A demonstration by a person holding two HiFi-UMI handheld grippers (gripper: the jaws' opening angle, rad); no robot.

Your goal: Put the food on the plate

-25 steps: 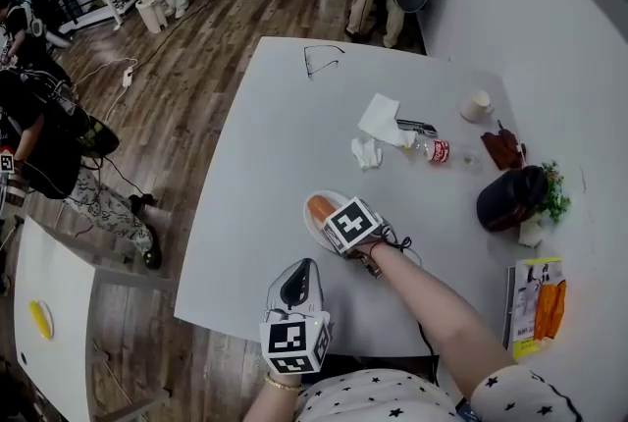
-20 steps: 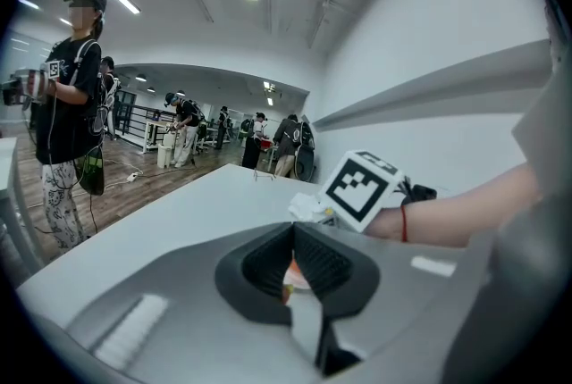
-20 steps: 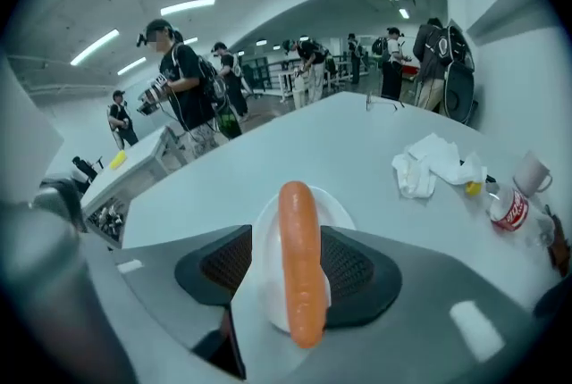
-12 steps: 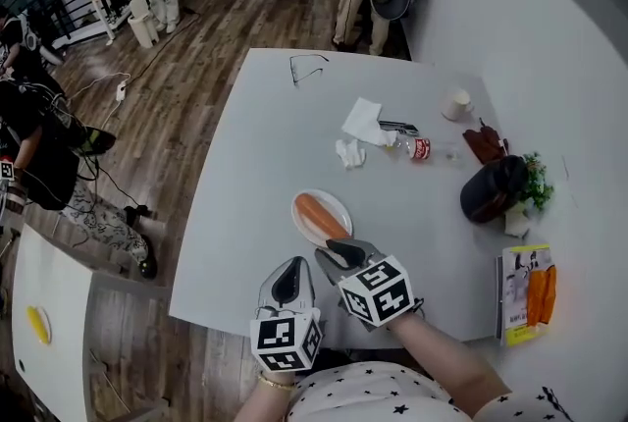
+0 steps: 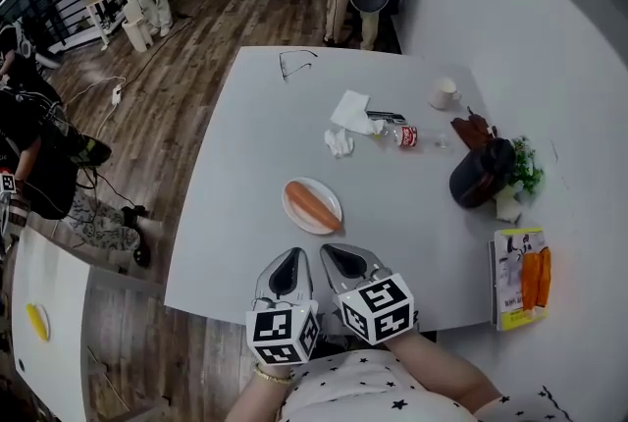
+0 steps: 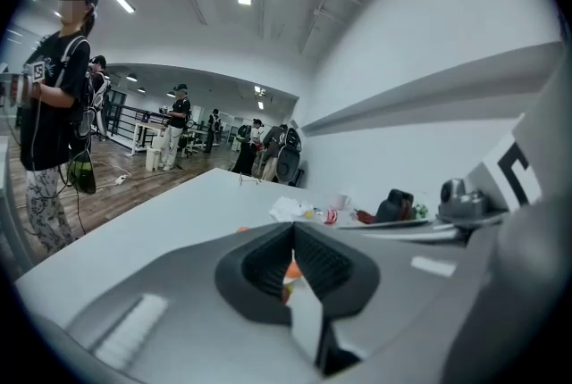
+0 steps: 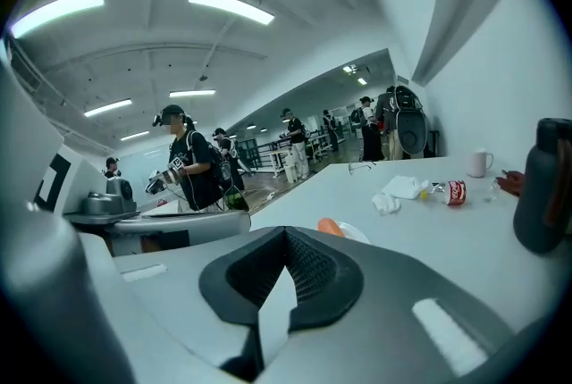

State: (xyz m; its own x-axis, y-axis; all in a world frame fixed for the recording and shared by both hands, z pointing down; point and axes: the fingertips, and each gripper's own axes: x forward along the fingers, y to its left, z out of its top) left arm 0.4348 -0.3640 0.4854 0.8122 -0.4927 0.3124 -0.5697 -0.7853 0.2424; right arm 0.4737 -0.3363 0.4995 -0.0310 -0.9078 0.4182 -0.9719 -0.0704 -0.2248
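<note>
An orange sausage-like piece of food (image 5: 311, 202) lies on the small white plate (image 5: 297, 218) in the middle of the grey table. Both grippers hover side by side over the table's near edge, short of the plate. My left gripper (image 5: 291, 254) is shut with nothing in it. My right gripper (image 5: 332, 252) is shut and holds nothing. In the right gripper view the food (image 7: 329, 227) and plate (image 7: 356, 235) show just past the closed jaws. A sliver of the food (image 6: 288, 270) also shows in the left gripper view.
Beyond the plate lie tissues (image 5: 350, 111), a small cola bottle (image 5: 400, 134), a white cup (image 5: 444, 94) and glasses (image 5: 297, 63). A black bag (image 5: 481, 177), a plant (image 5: 525, 170) and a book (image 5: 520, 278) sit at the right. People stand on the wooden floor behind.
My right gripper has drawn back from the plate toward the near table edge and its jaws have closed. The food stays on the plate. The left gripper has hardly moved.
</note>
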